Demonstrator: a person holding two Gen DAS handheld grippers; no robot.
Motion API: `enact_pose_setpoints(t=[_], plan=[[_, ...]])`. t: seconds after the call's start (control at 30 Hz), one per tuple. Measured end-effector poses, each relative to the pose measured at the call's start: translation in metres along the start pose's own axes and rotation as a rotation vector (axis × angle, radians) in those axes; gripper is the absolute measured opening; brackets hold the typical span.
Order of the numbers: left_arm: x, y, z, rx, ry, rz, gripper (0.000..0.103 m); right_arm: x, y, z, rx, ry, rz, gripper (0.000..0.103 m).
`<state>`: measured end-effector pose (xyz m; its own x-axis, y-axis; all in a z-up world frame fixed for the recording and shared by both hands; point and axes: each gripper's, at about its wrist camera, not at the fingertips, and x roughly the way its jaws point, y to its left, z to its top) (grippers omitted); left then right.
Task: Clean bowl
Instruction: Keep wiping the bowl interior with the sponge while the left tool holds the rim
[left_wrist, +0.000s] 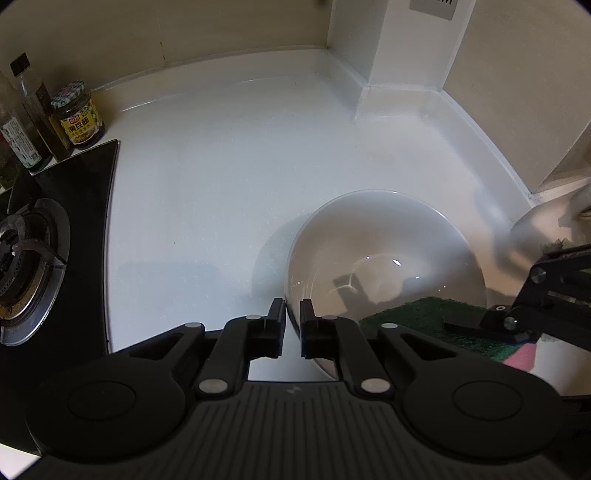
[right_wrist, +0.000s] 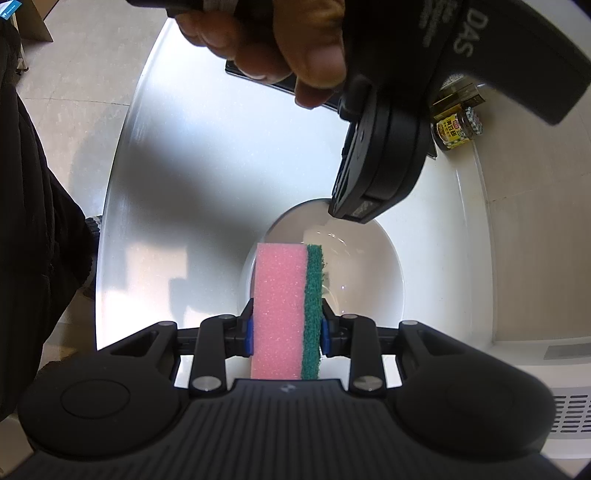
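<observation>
Bowl (left_wrist: 384, 254), white, sits on the white counter (left_wrist: 221, 184) beside the gas hob (left_wrist: 44, 258), and the left gripper (left_wrist: 293, 325) is pinched onto its near rim, one finger either side. The right gripper (right_wrist: 286, 328) is clamped on a pink-and-green sponge (right_wrist: 284, 310) above the bowl. "DAS" reads on the handle (right_wrist: 498, 55) a hand (right_wrist: 266, 40) grips; the jar (left_wrist: 77, 116) label is unreadable.

bowl (right_wrist: 373, 273) partly behind sponge (right_wrist: 284, 310), jar label (left_wrist: 78, 127) unreadable
</observation>
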<state>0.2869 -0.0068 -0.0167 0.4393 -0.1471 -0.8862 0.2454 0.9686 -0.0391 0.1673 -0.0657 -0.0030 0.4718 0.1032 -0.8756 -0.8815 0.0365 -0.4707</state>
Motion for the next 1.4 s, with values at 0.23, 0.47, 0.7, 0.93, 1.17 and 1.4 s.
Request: enact_pose_setpoints(t=[0.23, 0.47, 0.7, 0.93, 1.17, 1.4], plan=[[0.004, 0.002, 0.003, 0.021, -0.011, -0.009, 0.006, 0.003, 0.001, 0.002, -0.01, 0.004, -0.009, 0.027], [0.014, 0.0, 0.018, 0.051, -0.01, 0.002, 0.004, 0.004, -0.003, -0.001, -0.013, 0.009, -0.013, 0.027], [0.02, -0.006, 0.024, 0.061, -0.011, 0.014, 0.004, 0.009, -0.004, 0.001, -0.013, 0.01, -0.012, 0.027], [0.0, -0.004, 0.001, 0.013, -0.02, 0.014, 0.004, 0.01, -0.007, -0.001, -0.016, 0.012, -0.011, 0.027], [-0.006, -0.014, -0.005, 0.05, -0.037, 0.056, 0.005, 0.015, -0.006, 0.0, -0.03, 0.017, -0.012, 0.027], [-0.006, -0.019, -0.006, 0.094, -0.045, 0.075, 0.005, 0.019, -0.007, 0.001, -0.034, 0.024, -0.014, 0.027]])
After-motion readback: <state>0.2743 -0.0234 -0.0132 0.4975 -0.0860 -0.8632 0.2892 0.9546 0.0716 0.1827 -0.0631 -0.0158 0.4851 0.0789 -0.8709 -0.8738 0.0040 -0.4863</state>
